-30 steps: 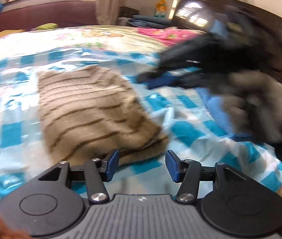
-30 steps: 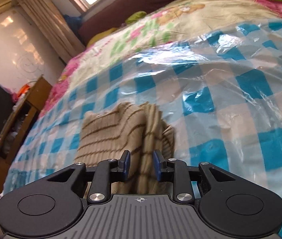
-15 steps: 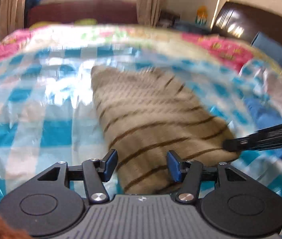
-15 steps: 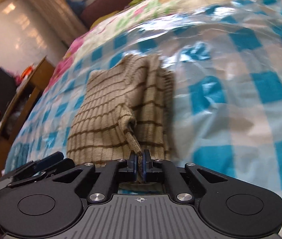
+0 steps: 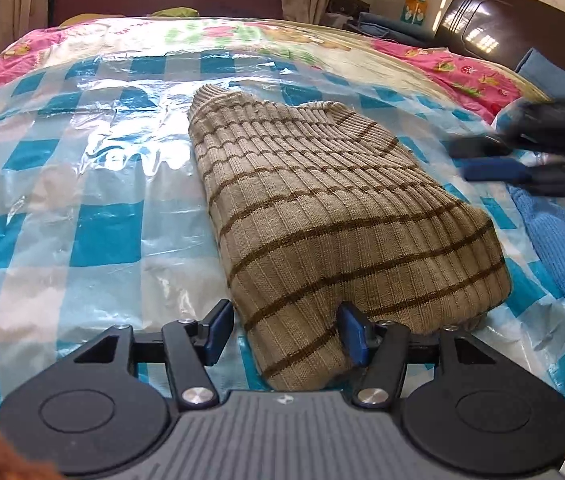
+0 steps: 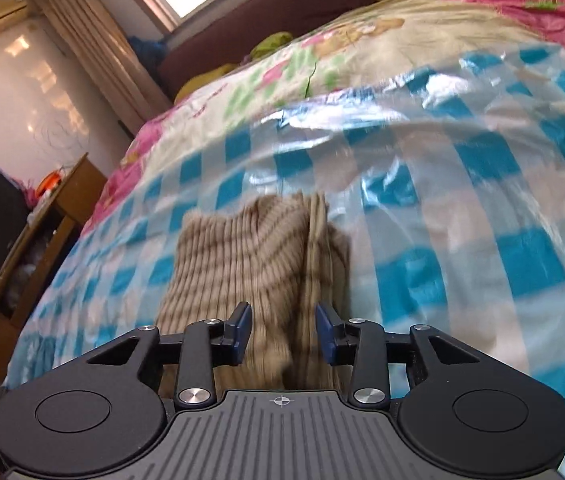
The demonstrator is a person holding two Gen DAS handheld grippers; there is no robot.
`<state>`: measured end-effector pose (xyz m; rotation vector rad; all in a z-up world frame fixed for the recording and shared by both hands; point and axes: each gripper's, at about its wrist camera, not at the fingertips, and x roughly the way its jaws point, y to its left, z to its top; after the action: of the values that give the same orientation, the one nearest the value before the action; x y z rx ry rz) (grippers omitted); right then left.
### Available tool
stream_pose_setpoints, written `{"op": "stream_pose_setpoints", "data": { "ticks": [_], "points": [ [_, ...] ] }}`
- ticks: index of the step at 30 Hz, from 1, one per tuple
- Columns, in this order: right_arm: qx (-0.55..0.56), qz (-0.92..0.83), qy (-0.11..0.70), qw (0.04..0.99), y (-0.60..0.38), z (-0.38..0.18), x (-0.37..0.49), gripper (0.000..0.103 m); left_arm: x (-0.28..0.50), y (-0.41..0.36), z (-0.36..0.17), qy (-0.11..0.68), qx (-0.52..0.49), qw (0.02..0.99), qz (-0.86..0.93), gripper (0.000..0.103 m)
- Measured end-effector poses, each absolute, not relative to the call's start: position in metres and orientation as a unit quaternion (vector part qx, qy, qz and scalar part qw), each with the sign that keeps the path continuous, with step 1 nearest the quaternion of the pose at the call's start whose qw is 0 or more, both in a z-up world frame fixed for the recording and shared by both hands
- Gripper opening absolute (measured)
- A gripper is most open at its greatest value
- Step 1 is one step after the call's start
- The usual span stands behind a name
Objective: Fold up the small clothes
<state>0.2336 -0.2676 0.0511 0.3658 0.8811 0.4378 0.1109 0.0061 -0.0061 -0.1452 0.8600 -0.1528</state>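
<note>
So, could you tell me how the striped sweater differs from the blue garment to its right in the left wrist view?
The striped sweater is beige with thin brown stripes; the blue garment is plain blue. The striped sweater is folded into a compact bundle mid-sheet; the blue garment lies at the picture's edge, its shape unclear. Both lie on the checked plastic sheet.

Both wrist views low, close over bed, facing window (opposite sides); share striped sweater.

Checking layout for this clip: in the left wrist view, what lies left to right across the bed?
Checked plastic sheet → striped knit garment → right gripper → blue cloth.
</note>
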Motion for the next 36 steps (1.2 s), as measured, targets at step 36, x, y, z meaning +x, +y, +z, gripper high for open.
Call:
{"op": "stream_pose_setpoints", "data": {
  "ticks": [36],
  "points": [
    [0.086,0.189,0.421,0.883,-0.239,0.018,0.239,0.018,0.137,0.002,-0.002,0.427,-0.067,0.899,-0.066,0.067]
  ]
}}
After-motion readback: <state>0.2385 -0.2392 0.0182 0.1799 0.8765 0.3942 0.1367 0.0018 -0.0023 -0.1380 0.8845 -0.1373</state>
